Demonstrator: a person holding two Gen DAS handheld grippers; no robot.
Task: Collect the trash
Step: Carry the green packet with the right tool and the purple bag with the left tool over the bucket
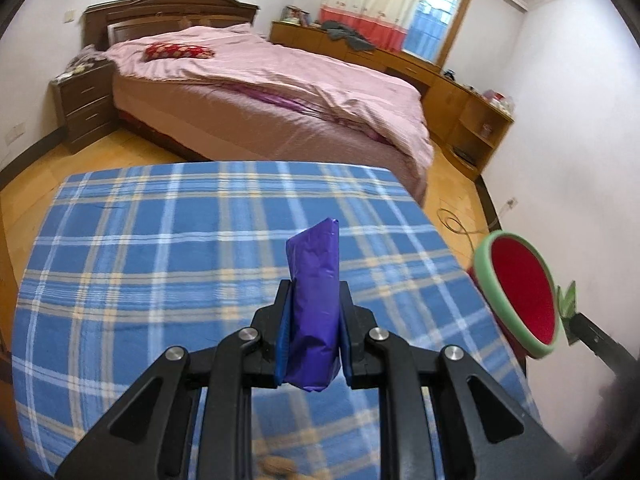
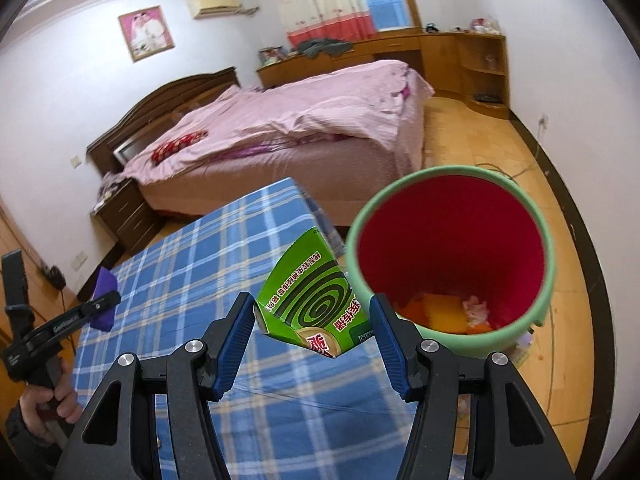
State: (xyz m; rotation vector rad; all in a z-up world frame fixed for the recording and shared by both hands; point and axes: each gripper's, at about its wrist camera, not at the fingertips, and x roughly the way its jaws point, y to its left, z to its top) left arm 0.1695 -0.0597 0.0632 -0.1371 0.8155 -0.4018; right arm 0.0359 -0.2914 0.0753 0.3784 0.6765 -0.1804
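My left gripper (image 1: 313, 292) is shut on a purple plastic packet (image 1: 314, 292) and holds it upright above the blue plaid tablecloth (image 1: 160, 260). The same gripper and purple packet (image 2: 105, 300) show at the left of the right wrist view. My right gripper (image 2: 312, 308) is shut on a green mosquito-coil box (image 2: 310, 296), held tilted above the table's right edge, next to the green bin with a red inside (image 2: 452, 240). The bin holds orange and white scraps (image 2: 452, 312). In the left wrist view the bin (image 1: 520, 296) stands beyond the table's right edge.
A bed with a pink quilt (image 1: 260, 80) stands behind the table. Wooden cabinets (image 1: 460, 100) line the far wall. A dark nightstand (image 1: 86, 104) is at the left. A cable (image 1: 456, 224) lies on the wooden floor. A brown scrap (image 1: 276, 466) lies at the table's near edge.
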